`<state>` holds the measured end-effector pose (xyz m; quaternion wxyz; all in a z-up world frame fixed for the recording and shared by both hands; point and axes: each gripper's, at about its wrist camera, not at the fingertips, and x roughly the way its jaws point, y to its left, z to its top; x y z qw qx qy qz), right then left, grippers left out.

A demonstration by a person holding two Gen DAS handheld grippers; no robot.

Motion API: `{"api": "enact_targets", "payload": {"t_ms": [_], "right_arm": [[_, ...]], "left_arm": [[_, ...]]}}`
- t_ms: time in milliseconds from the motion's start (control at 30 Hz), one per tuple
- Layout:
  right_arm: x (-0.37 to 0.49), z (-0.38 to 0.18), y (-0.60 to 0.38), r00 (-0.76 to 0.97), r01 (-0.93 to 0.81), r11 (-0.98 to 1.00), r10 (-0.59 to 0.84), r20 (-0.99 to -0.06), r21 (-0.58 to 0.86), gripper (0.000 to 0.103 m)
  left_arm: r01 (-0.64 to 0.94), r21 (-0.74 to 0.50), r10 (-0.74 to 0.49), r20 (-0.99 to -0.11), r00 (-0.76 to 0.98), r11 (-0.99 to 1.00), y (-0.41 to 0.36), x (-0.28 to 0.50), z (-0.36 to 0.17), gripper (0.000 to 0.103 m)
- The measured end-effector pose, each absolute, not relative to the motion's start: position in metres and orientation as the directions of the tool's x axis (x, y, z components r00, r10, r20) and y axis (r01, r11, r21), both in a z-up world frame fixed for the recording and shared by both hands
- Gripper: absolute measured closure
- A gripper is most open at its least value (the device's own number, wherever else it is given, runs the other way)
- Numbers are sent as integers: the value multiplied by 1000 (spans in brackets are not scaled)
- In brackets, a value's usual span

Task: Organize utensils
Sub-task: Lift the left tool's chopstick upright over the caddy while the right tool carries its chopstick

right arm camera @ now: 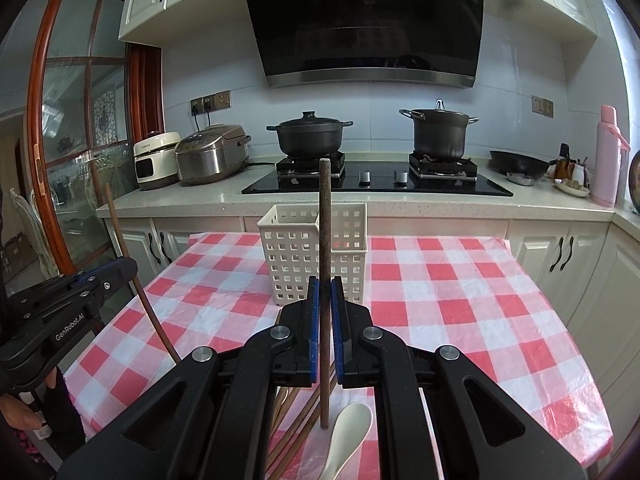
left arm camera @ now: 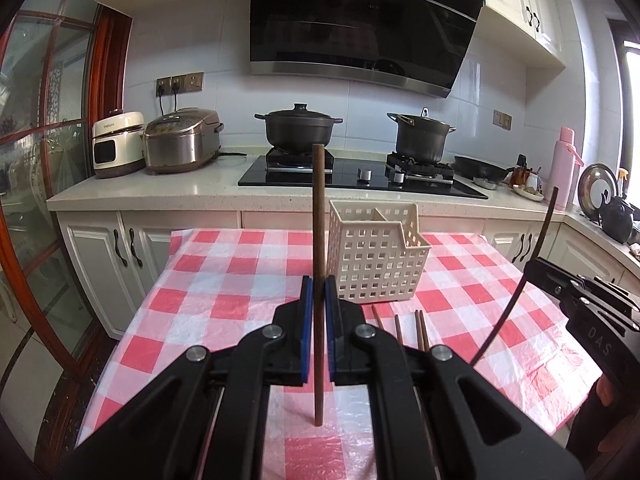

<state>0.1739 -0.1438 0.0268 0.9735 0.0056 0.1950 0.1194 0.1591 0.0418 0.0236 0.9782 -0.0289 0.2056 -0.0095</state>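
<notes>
On the red-and-white checked tablecloth [left arm camera: 224,280], at about 1 o'clock from the left gripper [left arm camera: 319,292], stands a white perforated utensil basket [left arm camera: 376,256] with a divider splitting it into two compartments; nothing shows inside it from either view. Left gripper's blue-padded fingers [left arm camera: 307,320] are pressed together on a brown chopstick [left arm camera: 318,216], held upright, its top end rising toward 12 o'clock past the stove line, its bottom end hanging free above the cloth. Right gripper [right arm camera: 325,300] likewise clamped on a second brown chopstick [right arm camera: 325,216], upright with a slight lean, top at 12 o'clock in front of the basket [right arm camera: 296,252]. In the left wrist view the right gripper appears at 3 o'clock, its chopstick a dark curved line. In the right wrist view the left gripper sits at 9 o'clock, a person's hand [right arm camera: 24,412] behind it. More chopsticks [left arm camera: 420,330] lie flat on the cloth just at 5 o'clock from the basket, partly hidden by the left gripper's body; the right view shows them [right arm camera: 296,420] fanned under its jaws, with a white spoon [right arm camera: 352,436] beside them at 5 o'clock. Behind the table: a counter with two black pots [left arm camera: 298,126] on a hob, a rice cooker [left arm camera: 182,140], a pink flask [left arm camera: 563,168] at far 3 o'clock.
</notes>
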Motion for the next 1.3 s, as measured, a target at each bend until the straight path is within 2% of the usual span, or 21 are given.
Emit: {"api": "enact_targets", "payload": {"t_ms": [433,700,1000,1167,1300], "right_arm": [[216,56,-148,914,-227,974,221,-339,22,94],[262,100,-155,922,-247,969,244,-300,29,94],[307,141,-146,931,-267,964,261,-255,9,94],[338,147,-142,932,-269,963,263,-250,9,94],[360,136,-141,923,-278,960,276,-269,31,94]], "left_arm": [[69,-39,-78,-365,928,997,29,201,63,97],[140,-50,-149,-338,929,989,18,245,120,97],[139,-26,-141,-271,952,990,8,298,184,97],[127,-29,-130,-281,951,991,6,338,191,97],[126,-58,-138,-314,939,990,6,368,176,97]]}}
